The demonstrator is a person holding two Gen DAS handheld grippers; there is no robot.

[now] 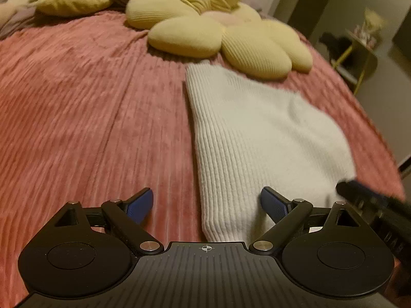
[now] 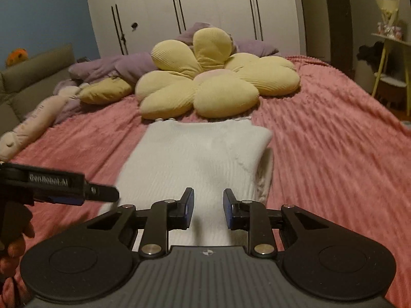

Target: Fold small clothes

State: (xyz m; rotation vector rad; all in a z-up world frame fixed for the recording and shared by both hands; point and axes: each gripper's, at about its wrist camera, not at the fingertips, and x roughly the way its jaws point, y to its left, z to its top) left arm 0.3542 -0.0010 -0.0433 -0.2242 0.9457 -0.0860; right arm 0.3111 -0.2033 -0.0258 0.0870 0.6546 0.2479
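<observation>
Left view: the left gripper (image 1: 206, 205) hangs with jaws wide and empty over the sweater's (image 1: 257, 133) near hem, placed to take that edge.
Right view: the right gripper (image 2: 208, 211) stands part-open, gripping nothing, above the sweater (image 2: 200, 159), folded narrow on the bedspread (image 2: 334, 141) by the flower pillow (image 2: 215, 82).

Black tongs (image 2: 208, 209) with blue pads (image 1: 140, 205), silver screws, ribbed grey body.
</observation>
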